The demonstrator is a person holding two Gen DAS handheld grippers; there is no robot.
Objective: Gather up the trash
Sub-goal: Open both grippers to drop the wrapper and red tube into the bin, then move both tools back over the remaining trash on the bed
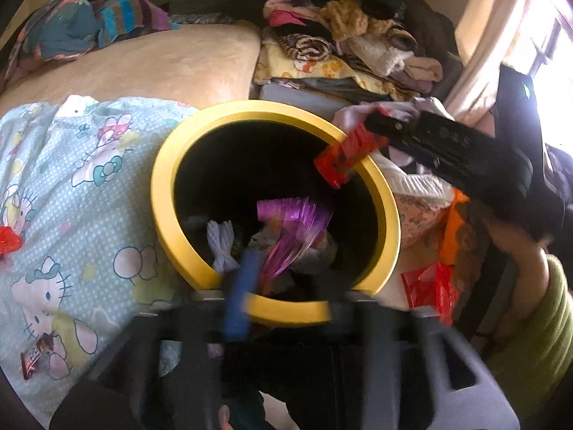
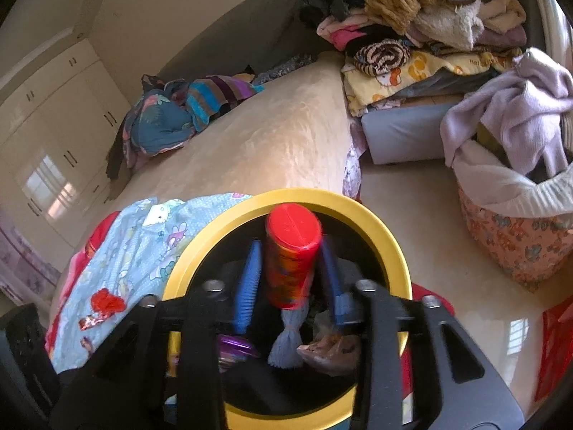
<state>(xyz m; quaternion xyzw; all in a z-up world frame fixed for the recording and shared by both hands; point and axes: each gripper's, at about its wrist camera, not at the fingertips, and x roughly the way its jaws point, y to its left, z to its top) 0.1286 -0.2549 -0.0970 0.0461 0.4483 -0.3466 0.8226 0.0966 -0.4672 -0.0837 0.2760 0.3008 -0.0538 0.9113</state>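
A yellow-rimmed black bin stands by the bed and also shows in the right wrist view. Inside lie a white yarn bundle and other scraps. A purple foil wrapper, blurred, hangs over the bin's mouth just ahead of my left gripper, whose jaws stand apart. My right gripper holds a red snack can between its blue fingers, over the bin's opening. From the left wrist view the can sits at the far rim. A small candy wrapper and a red wrapper lie on the Hello Kitty quilt.
The bed stretches behind the bin, with a heap of folded clothes at its far end. A floral laundry basket with lilac cloth stands at the right on the tiled floor. Red plastic bags lie beside the bin.
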